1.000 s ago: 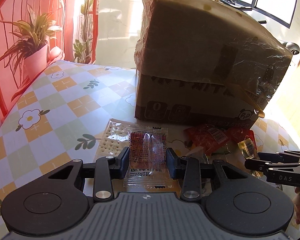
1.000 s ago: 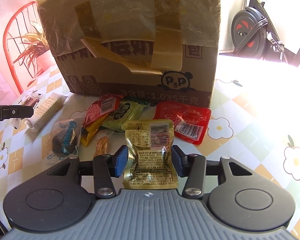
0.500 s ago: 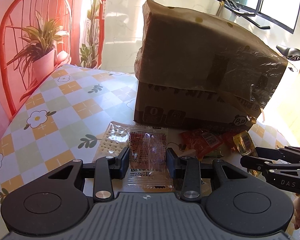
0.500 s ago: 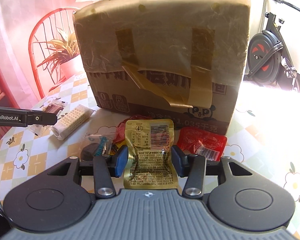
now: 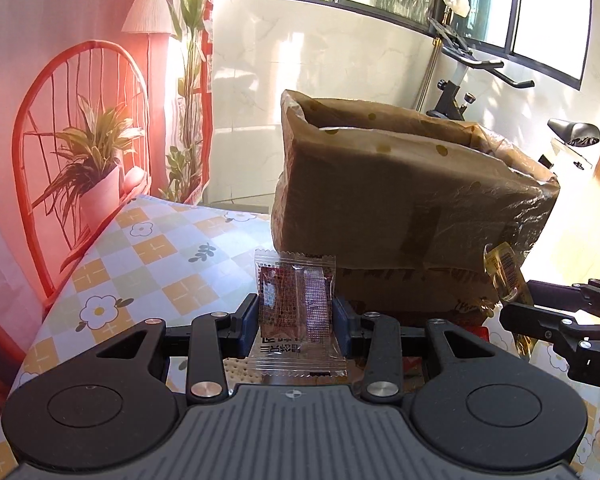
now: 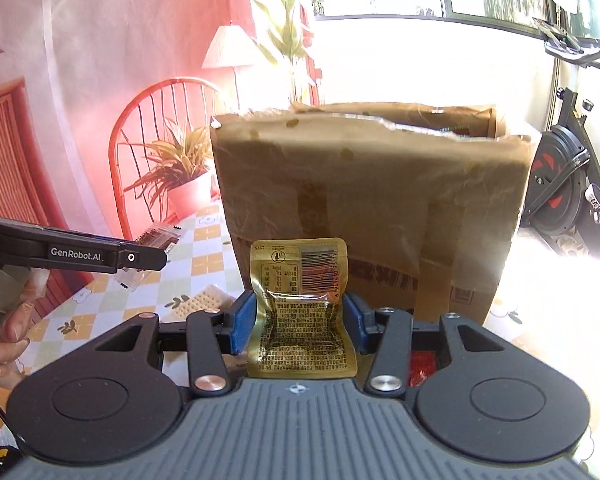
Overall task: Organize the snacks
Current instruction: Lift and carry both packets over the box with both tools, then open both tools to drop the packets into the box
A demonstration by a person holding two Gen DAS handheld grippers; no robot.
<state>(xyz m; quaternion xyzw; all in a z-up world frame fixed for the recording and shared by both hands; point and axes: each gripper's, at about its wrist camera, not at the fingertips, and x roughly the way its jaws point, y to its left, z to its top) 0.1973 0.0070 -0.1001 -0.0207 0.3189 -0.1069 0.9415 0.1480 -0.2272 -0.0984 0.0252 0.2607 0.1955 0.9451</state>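
My left gripper is shut on a clear packet with a dark red snack, held upright above the checked tablecloth. My right gripper is shut on a gold foil packet with a barcode. Both packets hang in front of the tall taped cardboard box, whose open top shows at about the grippers' height. In the left wrist view the right gripper reaches in from the right with the gold packet. In the right wrist view the left gripper enters from the left with its clear packet.
A cracker pack lies on the tablecloth left of the box. Red snack packets lie low behind my right fingers. A red chair with a potted plant stands at the table's far left. An exercise bike stands to the right.
Both grippers have risen with their packets, from just over the snack pile to about the height of the box's open top. The loose snacks on the table have dropped below the view.
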